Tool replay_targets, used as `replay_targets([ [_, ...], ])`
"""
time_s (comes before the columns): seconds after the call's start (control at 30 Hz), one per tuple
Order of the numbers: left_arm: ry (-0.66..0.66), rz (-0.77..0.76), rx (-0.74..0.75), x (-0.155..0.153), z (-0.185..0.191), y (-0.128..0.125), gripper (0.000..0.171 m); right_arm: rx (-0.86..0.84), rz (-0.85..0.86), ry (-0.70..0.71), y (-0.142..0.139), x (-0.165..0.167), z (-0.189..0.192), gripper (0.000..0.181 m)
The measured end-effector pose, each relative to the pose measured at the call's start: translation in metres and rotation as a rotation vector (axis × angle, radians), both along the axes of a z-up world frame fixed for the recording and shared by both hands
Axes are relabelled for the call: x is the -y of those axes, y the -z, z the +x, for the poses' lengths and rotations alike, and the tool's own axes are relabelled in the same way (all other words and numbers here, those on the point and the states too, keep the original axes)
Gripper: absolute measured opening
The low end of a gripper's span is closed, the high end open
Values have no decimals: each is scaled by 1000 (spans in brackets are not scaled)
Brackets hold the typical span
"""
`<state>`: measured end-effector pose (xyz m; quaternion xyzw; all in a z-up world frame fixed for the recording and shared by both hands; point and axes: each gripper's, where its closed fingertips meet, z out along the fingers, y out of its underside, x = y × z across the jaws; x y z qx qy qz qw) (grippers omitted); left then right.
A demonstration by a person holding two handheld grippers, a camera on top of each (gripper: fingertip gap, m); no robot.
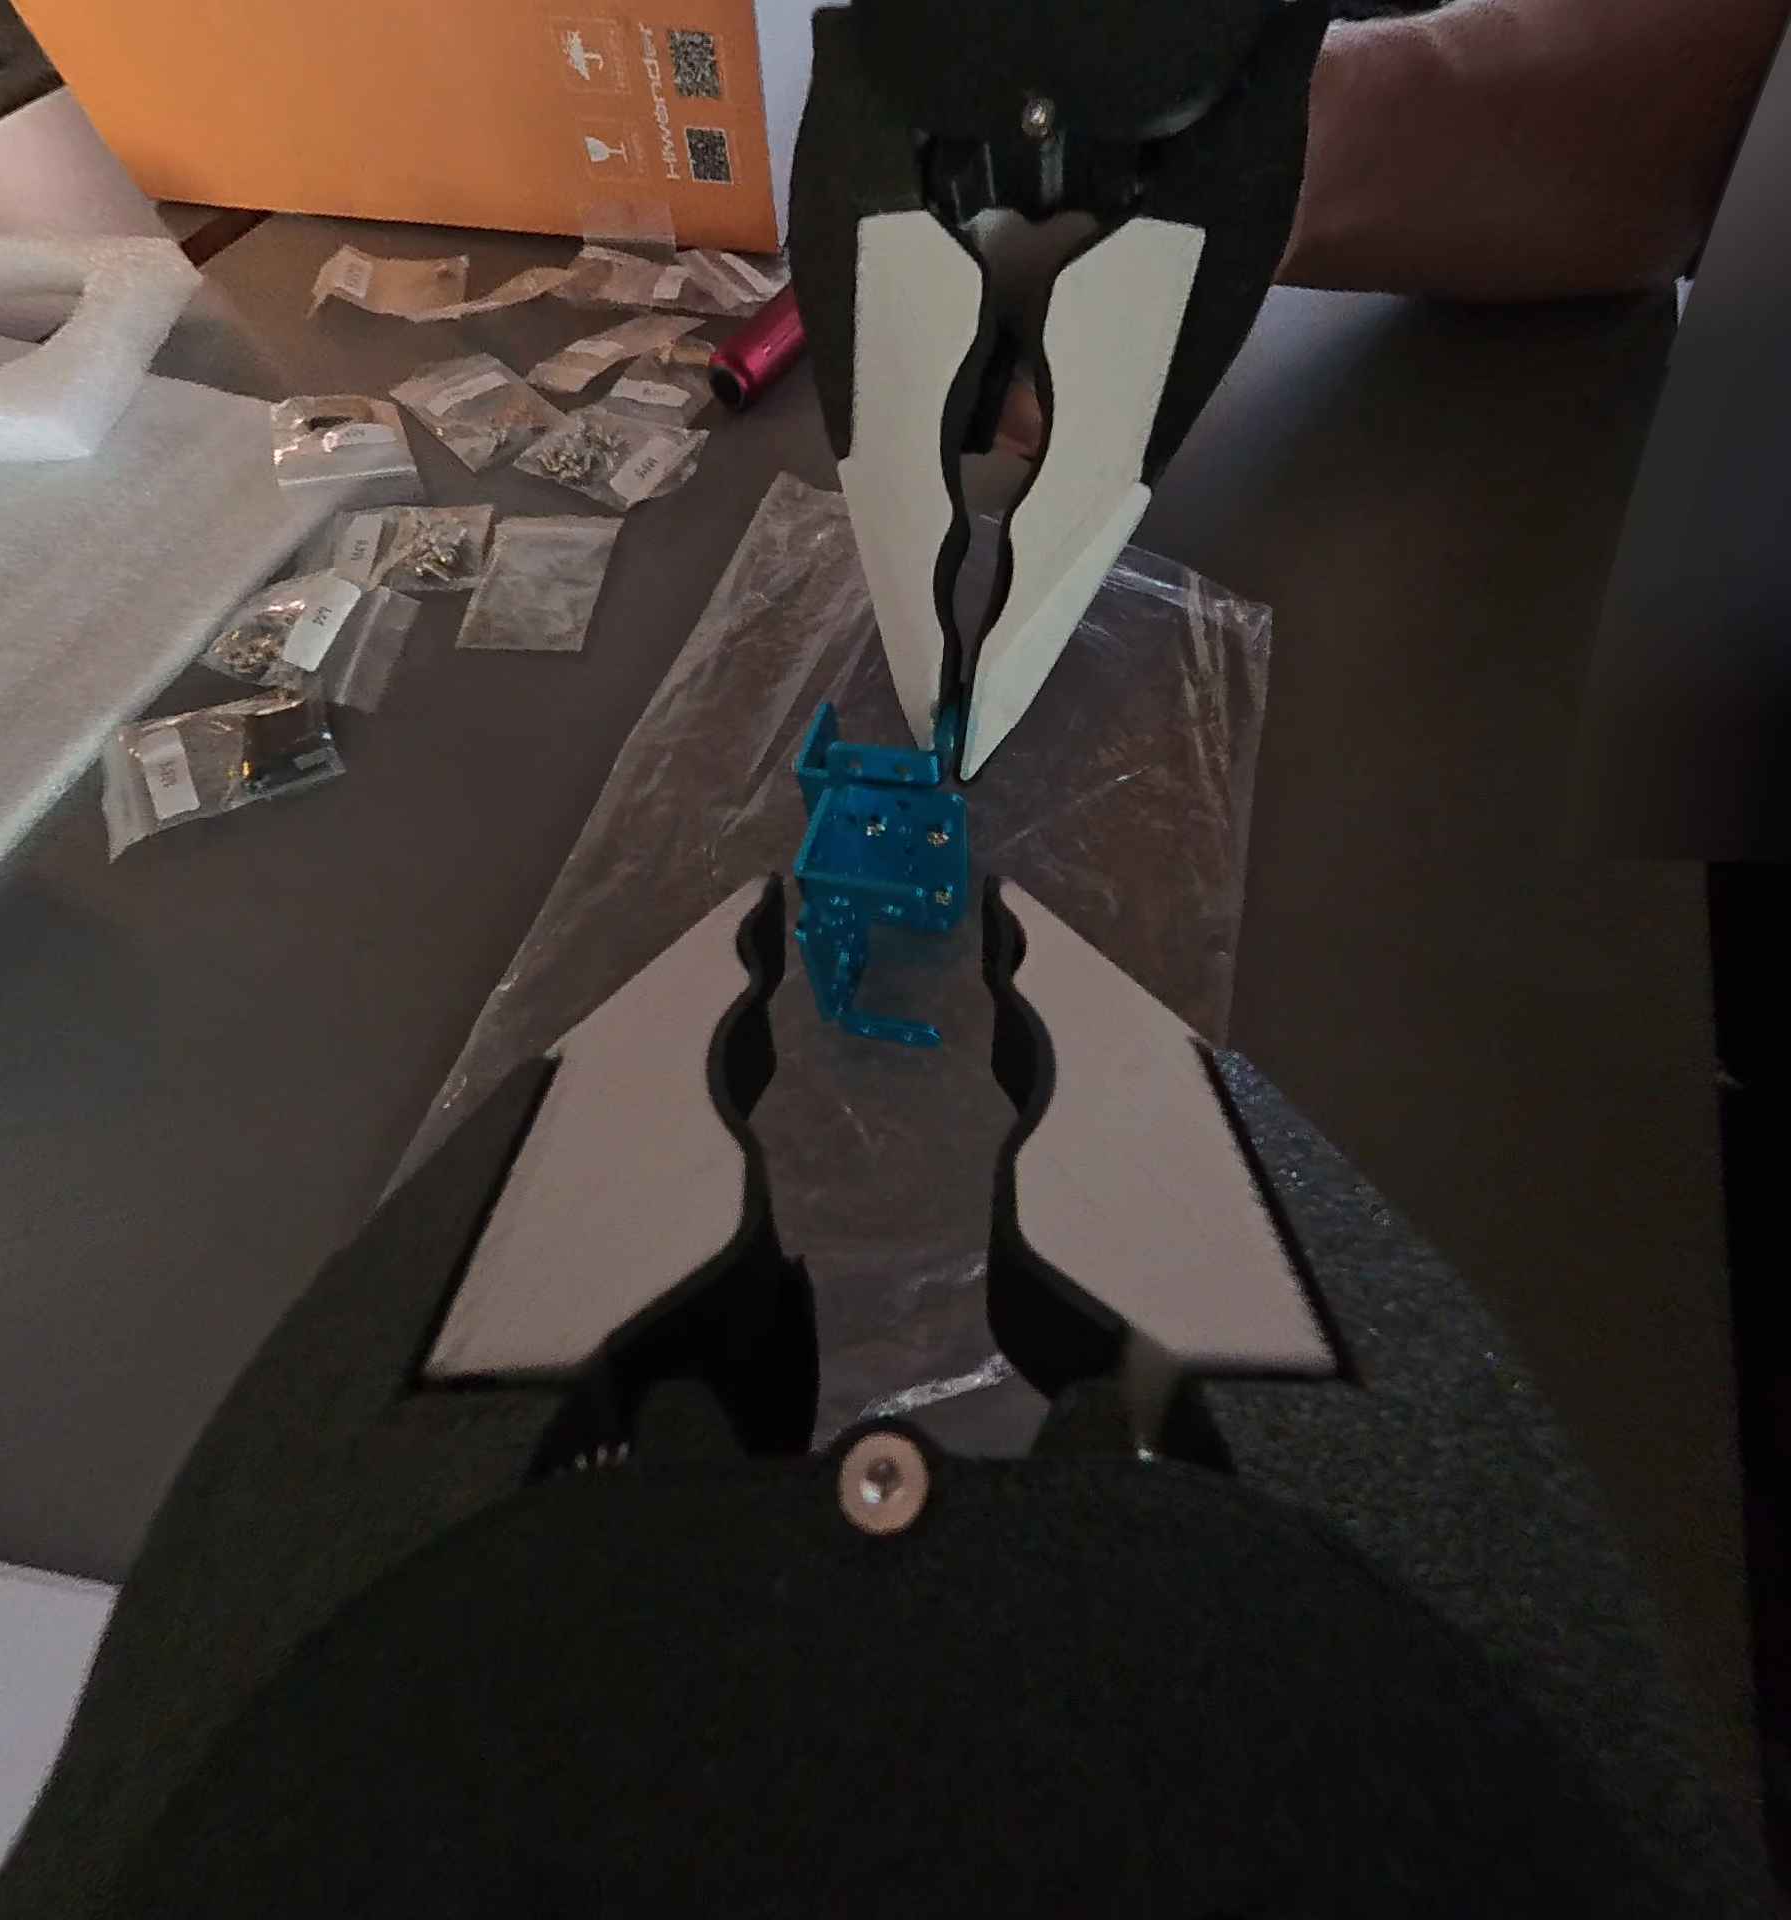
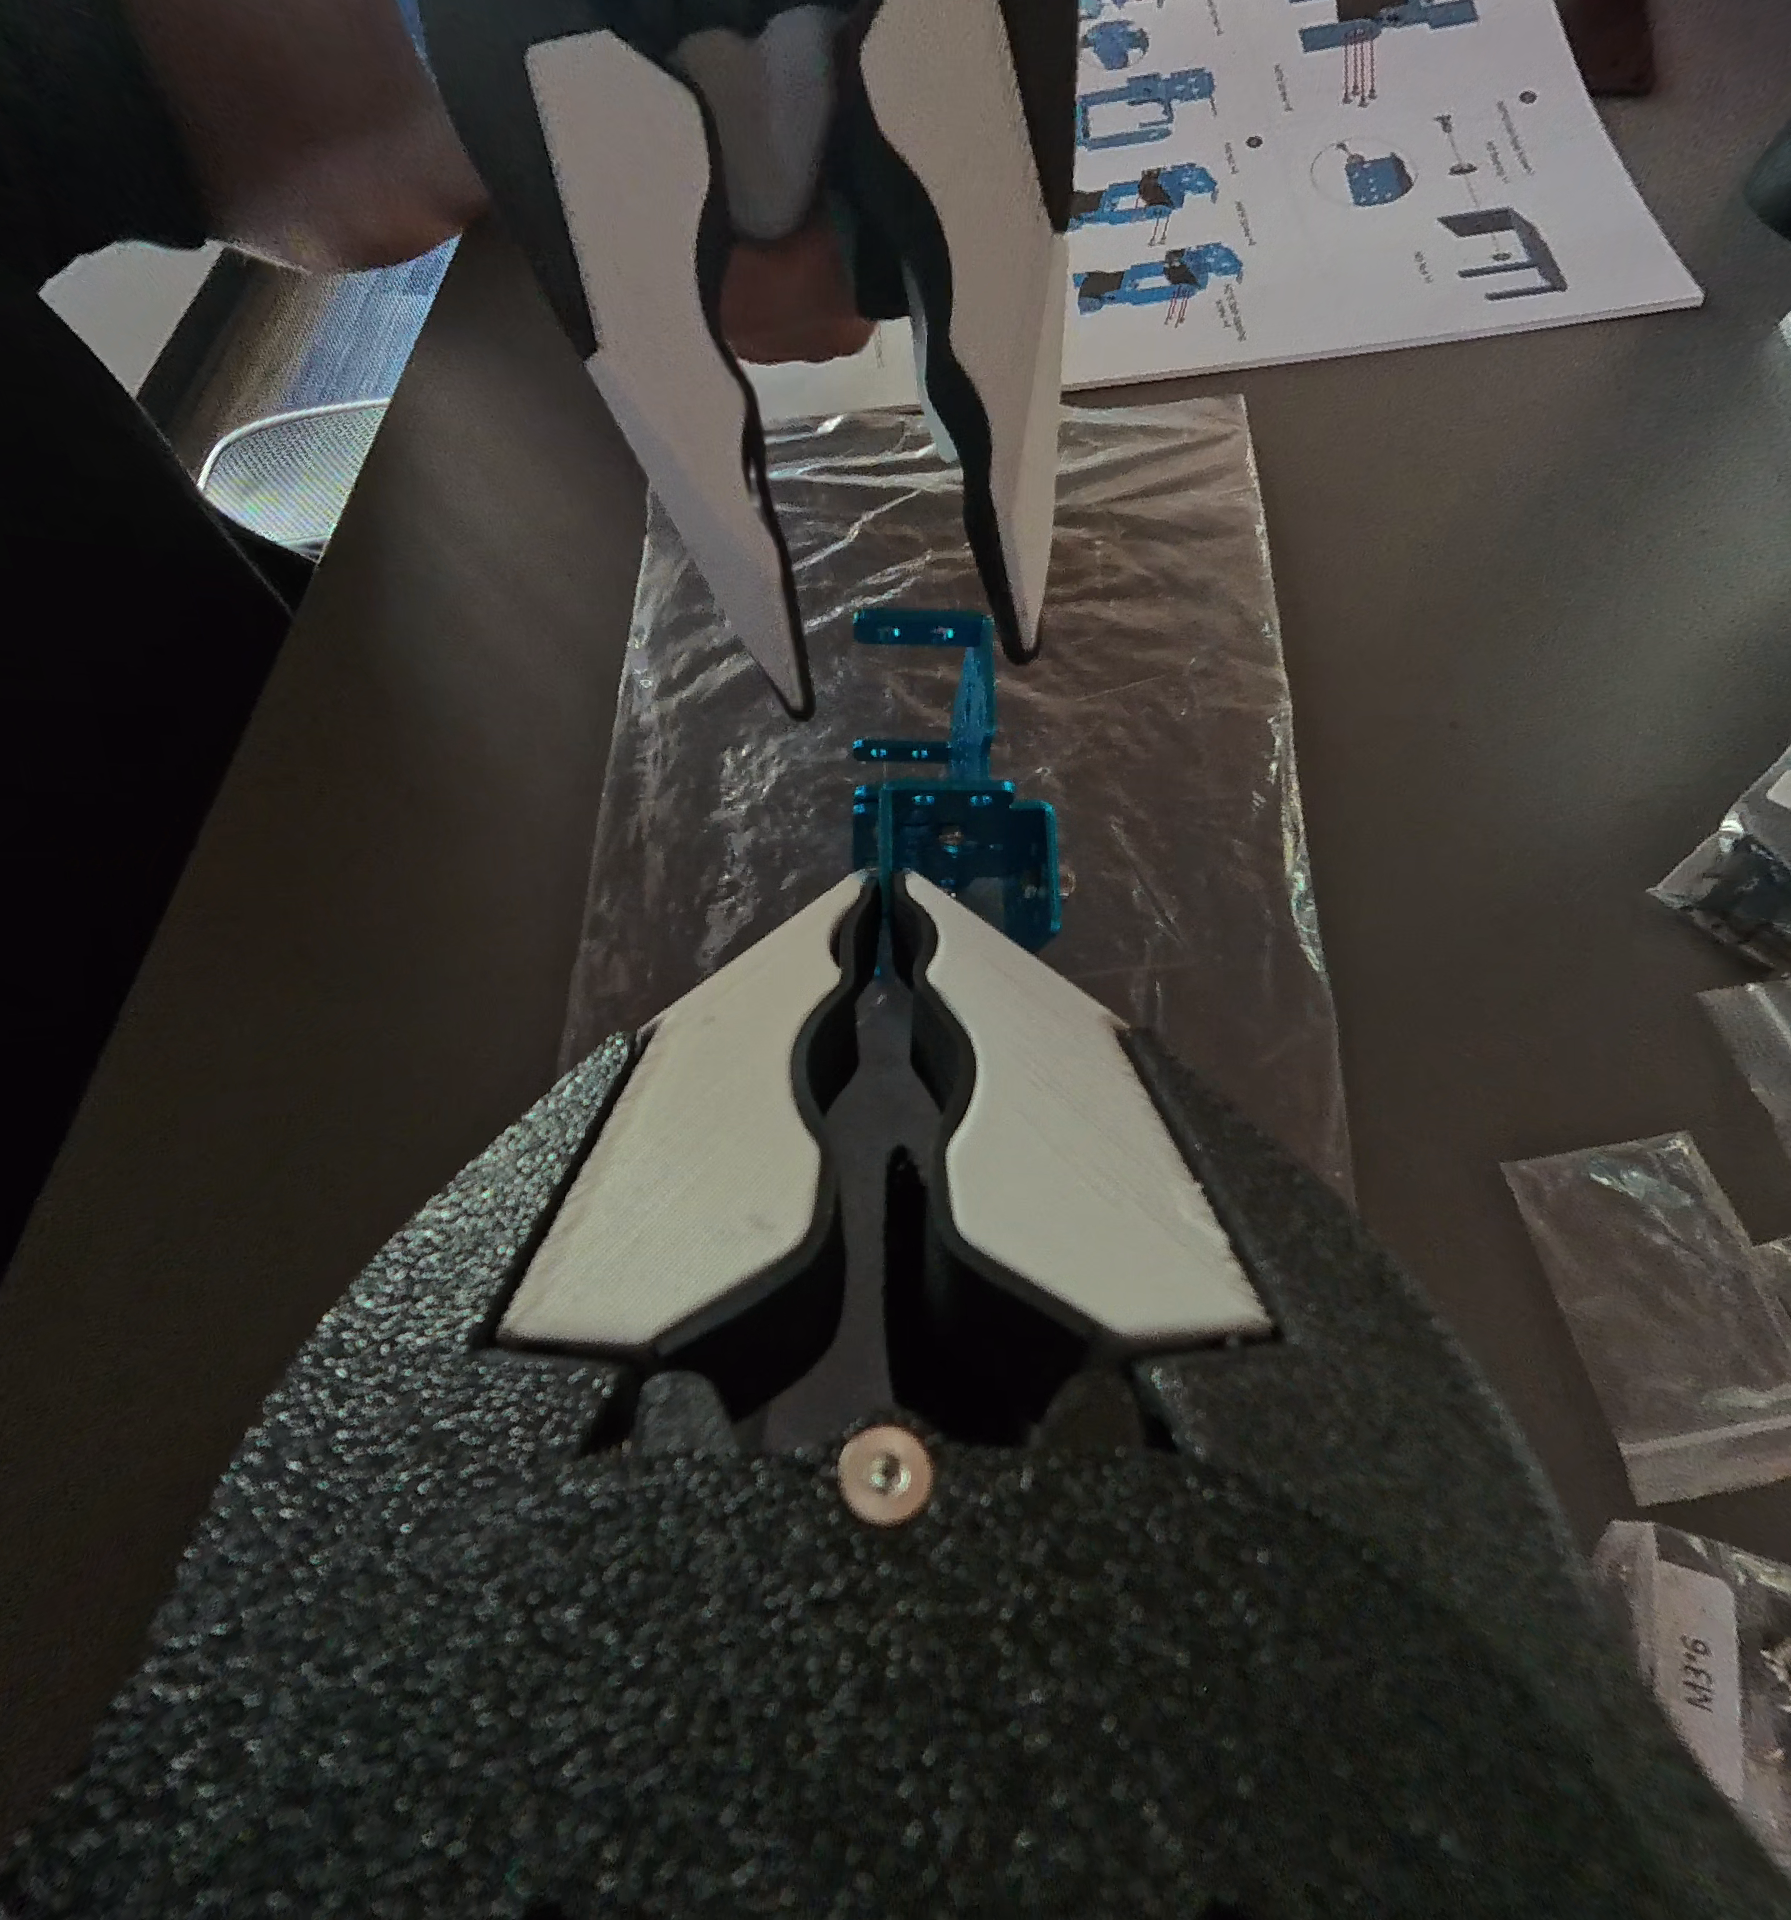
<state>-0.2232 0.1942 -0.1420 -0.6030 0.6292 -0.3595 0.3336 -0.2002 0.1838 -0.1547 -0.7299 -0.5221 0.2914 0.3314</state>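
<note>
While the right gripper (image 2: 886,883) is pinched down on one thin edge of the blue metal bracket assembly (image 2: 958,831), its white fingers nearly meeting with just that flange between them, the left gripper (image 1: 883,894) sits with its jaws spread wide, the far end of the bracket roughly in the gap. Can't tell from either view whether a left fingertip (image 2: 1016,634) actually touches the metal, though from the right wrist view one looks just beside the bracket's end tab.

That bracket is several perforated blue pieces screwed together, over a crinkly clear plastic bag (image 1: 1130,748) spread flat on the dark table (image 1: 247,1091). Whether it rests on the bag or is lifted a bit, hard to say, since the fingers hide its underside.

Off to one side are a bunch of small zip bags of screws (image 1: 569,457) with white labels, a white foam sheet (image 1: 60,540) partly cut off by the frame, an orange cardboard box (image 1: 403,104) also cropped at the top, and a dark red cylinder (image 1: 761,348) half hidden behind the right gripper. From the right wrist view there's a printed instruction sheet (image 2: 1390,177) with blue part drawings, and more screw bags run off the edge. A forearm (image 1: 1493,145) shows behind the right gripper. Lighting is dim, so small details get murky.
</note>
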Motion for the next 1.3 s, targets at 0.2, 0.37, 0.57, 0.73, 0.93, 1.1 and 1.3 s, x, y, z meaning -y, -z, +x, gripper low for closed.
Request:
replay_targets([
  [0.2, 12, 11, -8, -2, 2, -1, 25, 4, 0, -2, 1, -1, 3, 1],
  [0.37, -3, 12, -7, 1, -2, 0, 25, 68, 20, -12, 13, 0, 5, 3],
  [0.57, -30, 30, 0, 6, -17, 0, 25, 133, 34, -11, 25, -2, 3, 5],
  [0.73, -58, 52, -3, 6, -32, 2, 25, 206, 44, -1, 30, -10, -1, 7],
  [0.93, -72, 77, -3, 10, -42, 5, 25, 366, -4, -117, 32, -12, -6, 6],
  [1.1, -73, 97, 1, 14, -43, 6, 25, 502, -69, -186, 35, -12, -2, 8],
  [1.3, -78, 81, 13, 17, -42, 6, 29, 601, -62, -263, 39, -12, -2, 8],
])
